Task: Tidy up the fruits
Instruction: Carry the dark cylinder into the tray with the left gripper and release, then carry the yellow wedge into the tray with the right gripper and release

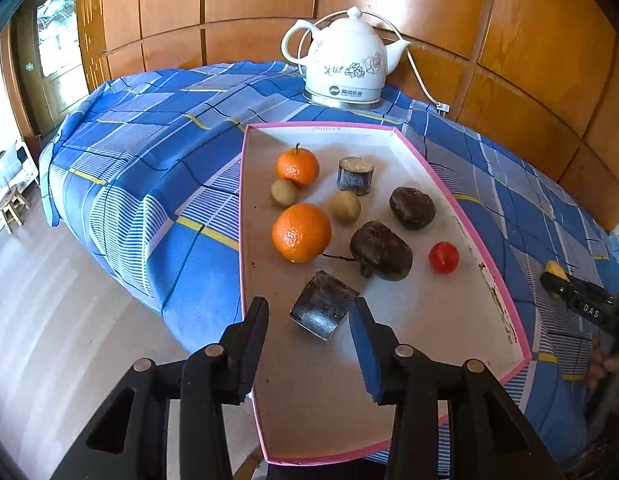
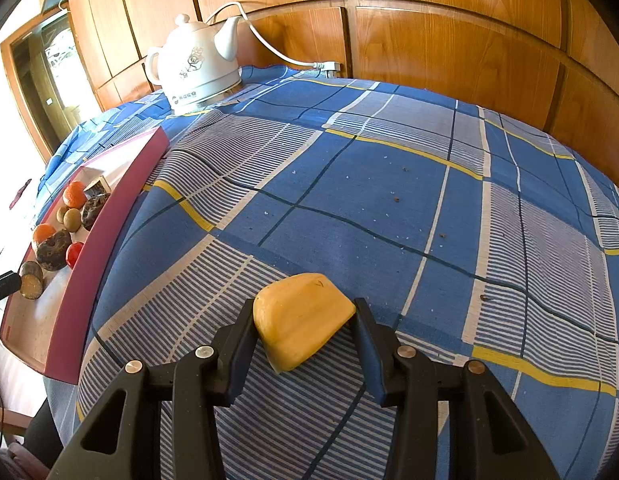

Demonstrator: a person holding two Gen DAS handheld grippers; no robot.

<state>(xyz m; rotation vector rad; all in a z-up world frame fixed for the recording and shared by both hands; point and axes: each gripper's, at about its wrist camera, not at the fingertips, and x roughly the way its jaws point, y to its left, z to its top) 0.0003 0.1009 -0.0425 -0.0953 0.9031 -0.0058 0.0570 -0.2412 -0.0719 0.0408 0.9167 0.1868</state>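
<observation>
Left claw (image 1: pixel 309 306) spread, nothing pinched, pads clear on the left side at least. Parked low over the near end of the tray (image 1: pixel 429 332), with a dark cane chunk (image 1: pixel 323 306) lying right ahead between the tips. Very close to the right pad, can't tell if touching. Looks like a short cut cylinder on its side, dark bark, paler cut face. Probably stiff and fairly light, so fine to squeeze across the round sides, though likely to roll.

Rest of the fruit further up the same tray:
- back orange (image 1: pixel 297 168) and bigger near orange (image 1: pixel 301 232)
- two small tan fruits (image 1: pixel 344 206)
- two dark lumpy fruits (image 1: pixel 380 250)
- one little red fruit (image 1: pixel 443 257)
- second cane piece (image 1: pixel 355 176), standing upright

Oranges probably firm and round, best grabbed across the middle. Red one maybe soft and slick, so gentle there. White kettle (image 1: pixel 343 60) behind the tray on the blue checked cloth (image 1: pixel 149 152).

Right view now. Right claw (image 2: pixel 305 316) pinching a yellow chunk (image 2: pixel 303 320), pads pressed on both flanks. Sits over the cloth, well apart from the tray off to the left; can't tell if lifted or resting. Smooth, waxy-looking wedge with rounded corners. Guessing light, a bit soft and slippery, so firm but not crushing on the broad sides. Not in the tray yet.
</observation>
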